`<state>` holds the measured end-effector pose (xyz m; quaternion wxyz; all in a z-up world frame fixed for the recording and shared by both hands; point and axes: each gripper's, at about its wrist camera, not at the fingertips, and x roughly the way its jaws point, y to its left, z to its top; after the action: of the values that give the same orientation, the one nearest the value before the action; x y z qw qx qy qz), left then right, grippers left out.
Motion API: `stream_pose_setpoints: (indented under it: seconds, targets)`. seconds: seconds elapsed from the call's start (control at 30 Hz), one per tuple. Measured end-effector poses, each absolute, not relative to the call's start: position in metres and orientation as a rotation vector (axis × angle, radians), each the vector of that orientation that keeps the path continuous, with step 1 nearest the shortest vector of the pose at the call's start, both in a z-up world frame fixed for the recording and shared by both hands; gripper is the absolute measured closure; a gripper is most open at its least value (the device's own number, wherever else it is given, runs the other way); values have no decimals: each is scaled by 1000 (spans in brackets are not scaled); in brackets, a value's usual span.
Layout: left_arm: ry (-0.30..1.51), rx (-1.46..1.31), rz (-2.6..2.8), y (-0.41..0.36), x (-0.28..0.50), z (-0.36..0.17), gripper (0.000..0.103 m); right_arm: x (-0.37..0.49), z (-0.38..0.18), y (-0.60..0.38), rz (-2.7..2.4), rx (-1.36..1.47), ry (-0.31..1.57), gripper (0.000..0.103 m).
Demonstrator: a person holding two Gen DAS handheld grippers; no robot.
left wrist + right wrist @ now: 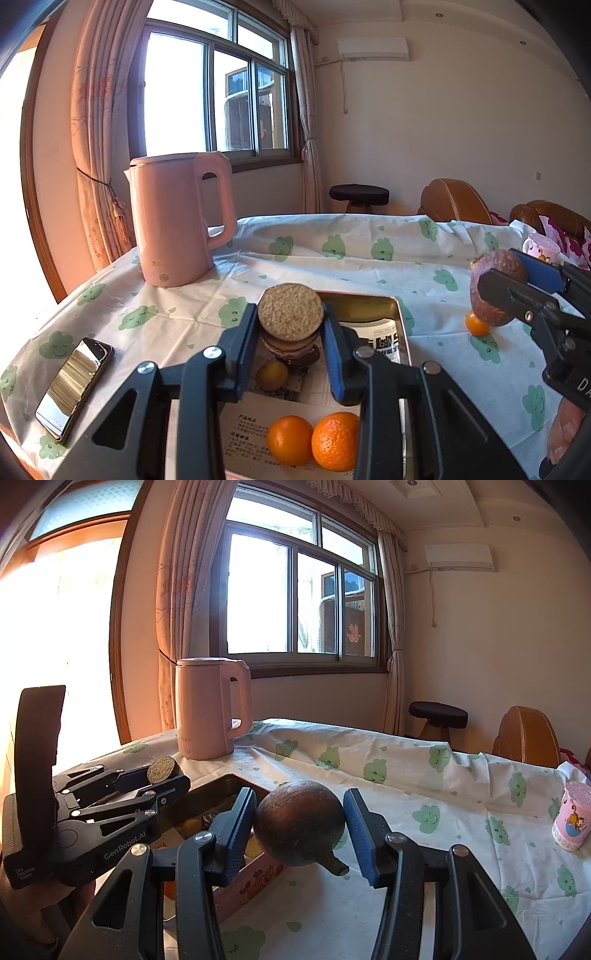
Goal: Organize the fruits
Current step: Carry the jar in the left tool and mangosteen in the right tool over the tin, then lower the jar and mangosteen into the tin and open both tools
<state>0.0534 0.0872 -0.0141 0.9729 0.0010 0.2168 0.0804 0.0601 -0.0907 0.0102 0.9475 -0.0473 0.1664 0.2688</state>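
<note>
My left gripper (290, 317) is shut on a round tan rough-skinned fruit (290, 311) and holds it above the metal tin tray (400, 317). In the tray lie two oranges (312, 441), a small yellow fruit (272, 375) and darker brown fruits (295, 350) under the held one. My right gripper (300, 821) is shut on a dark brown round fruit (300, 821) with a short stem, held above the table right of the tray (255, 877). That gripper also shows in the left wrist view (498, 284). A small orange fruit (476, 325) lies on the tablecloth beneath it.
A pink kettle (177, 221) stands at the table's back left. A phone (74, 384) lies near the left edge. A small pink cup (572, 819) stands at the far right. A stool (359, 195) and a brown sofa (454, 201) are behind the table.
</note>
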Motion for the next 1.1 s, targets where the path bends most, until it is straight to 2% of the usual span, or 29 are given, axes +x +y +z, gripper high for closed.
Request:
stream_pose_setpoints:
  seconds: [1.1]
  targets:
    - [500,-18,230,129,51,-29,69,59,-2,-30,631,-163,376,52]
